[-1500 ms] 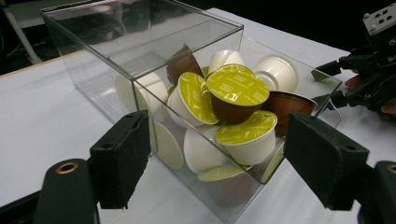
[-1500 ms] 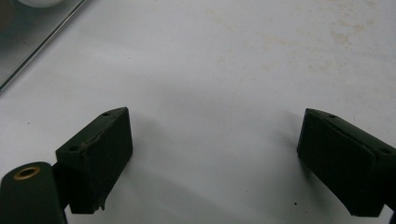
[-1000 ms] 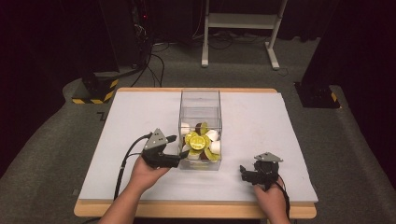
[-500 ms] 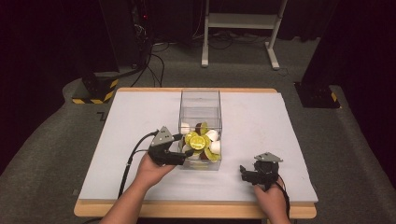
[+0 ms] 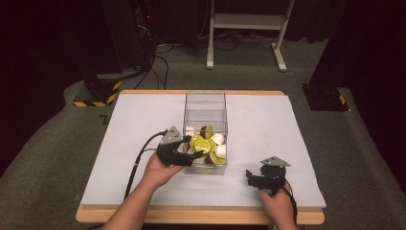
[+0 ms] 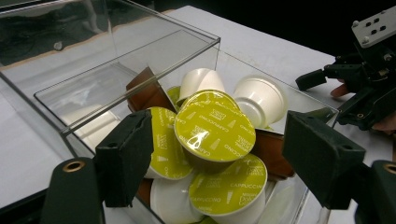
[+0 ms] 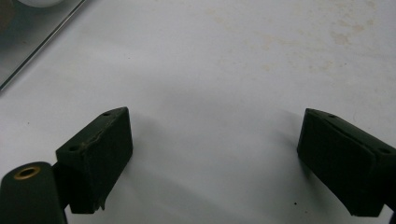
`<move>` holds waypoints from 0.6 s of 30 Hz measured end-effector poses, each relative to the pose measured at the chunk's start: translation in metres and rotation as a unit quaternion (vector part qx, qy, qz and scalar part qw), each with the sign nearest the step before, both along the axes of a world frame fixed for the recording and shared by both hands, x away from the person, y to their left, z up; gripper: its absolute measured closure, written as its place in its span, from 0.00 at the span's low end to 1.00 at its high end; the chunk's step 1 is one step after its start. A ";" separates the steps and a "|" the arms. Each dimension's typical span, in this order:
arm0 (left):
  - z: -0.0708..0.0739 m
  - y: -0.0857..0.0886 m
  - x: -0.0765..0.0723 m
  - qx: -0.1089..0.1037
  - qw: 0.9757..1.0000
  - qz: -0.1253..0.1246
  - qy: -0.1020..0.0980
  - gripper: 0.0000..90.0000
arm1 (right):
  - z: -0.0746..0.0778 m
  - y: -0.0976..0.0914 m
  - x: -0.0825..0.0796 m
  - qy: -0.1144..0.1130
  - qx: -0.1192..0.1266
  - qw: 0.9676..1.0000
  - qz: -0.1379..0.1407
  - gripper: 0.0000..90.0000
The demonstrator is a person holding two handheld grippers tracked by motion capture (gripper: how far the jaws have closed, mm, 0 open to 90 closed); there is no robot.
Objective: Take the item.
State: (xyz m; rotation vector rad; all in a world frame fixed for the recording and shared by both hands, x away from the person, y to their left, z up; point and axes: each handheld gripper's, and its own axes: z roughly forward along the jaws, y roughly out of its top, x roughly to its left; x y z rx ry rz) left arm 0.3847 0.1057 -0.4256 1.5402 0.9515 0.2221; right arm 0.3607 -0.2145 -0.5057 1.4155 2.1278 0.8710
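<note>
item: clear acrylic open-topped box [image 5: 206, 115], standing upright at the middle of the white-topped bench [image 5: 129, 139], long side running away from the person. its near end is heaped with coffee capsules; the far end looks empty through the walls.

item: capsule with lime-green foil lid printed "cappuccino" [image 6: 214, 130], topmost of the heap at the box's near end, lid tilted toward the left tool. seen from above, the same green lid [image 5: 200, 143] lies just inside the near left wall.

item: other capsules [image 6: 259, 99], white cup bodies and brown ones, packed round and under the green-lidded ones. lower layers are hidden by those on top; a count cannot be made out.

item: left tool [image 6: 224, 156], black, two-jawed, held in the left hand [image 5: 160, 168] at the box's near left corner. jaws spread and just now drawing inward, one on each side of the top green-lidded capsule; pads not seen pressing on it. its near jaw partly hides another green-lidded capsule.

item: right tool [image 5: 250, 176], black with a grey three-cornered plate, in the right hand [image 5: 277, 203], resting near the bench's front edge, well apart from the box. jaws spread wide over bare bench, nothing between them. the hand is cut off by the lower edge.
</note>
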 end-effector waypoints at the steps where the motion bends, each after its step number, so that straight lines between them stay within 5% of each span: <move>1: -0.001 -0.001 0.002 -0.002 1.000 -0.003 0.004 0.28 | 0.000 0.000 0.000 0.000 0.000 1.000 0.000 0.11; 18: -0.006 -0.018 0.015 0.029 0.999 -0.014 0.013 0.31 | 0.000 0.000 0.000 0.000 0.000 1.000 0.000 0.11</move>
